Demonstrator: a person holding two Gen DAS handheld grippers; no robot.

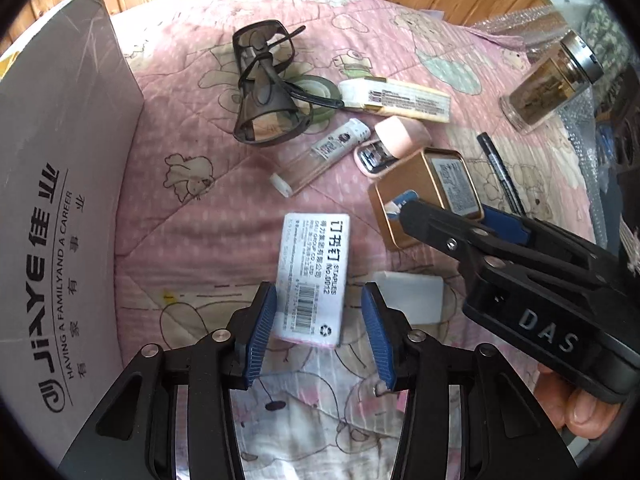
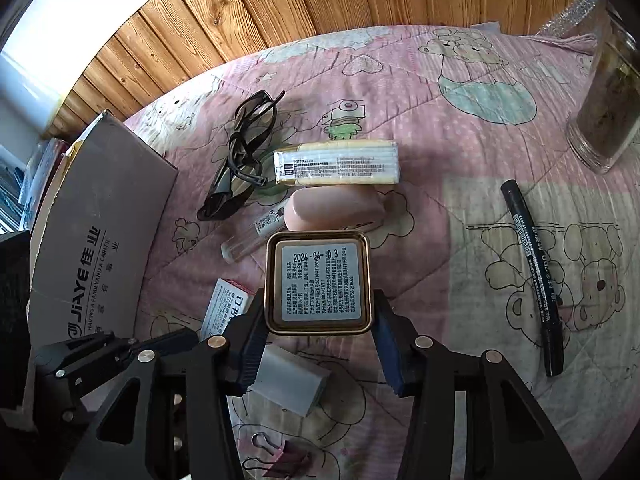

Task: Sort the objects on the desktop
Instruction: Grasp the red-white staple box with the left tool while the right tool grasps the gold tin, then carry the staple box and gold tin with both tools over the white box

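glass jar (image 2: 604, 92) holds brown contents; gold tin (image 2: 319, 283) closed, label up.

Glass jar (image 2: 608, 92): top cut off by right wrist frame edge. Green tape roll (image 1: 316, 98) mostly hidden under sunglasses (image 1: 264, 88). Gold tin (image 1: 420, 196): near corner covered by right gripper (image 1: 448, 228).

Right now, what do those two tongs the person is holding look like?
Both are black, angular plastic tools with cut-out slots and round silver rivets at the joints. Each of the left tongs and right tongs ends in two fingers faced with ribbed blue pads. The right one carries white raised letters, "DAS", on its side. No cables or sleeves show.
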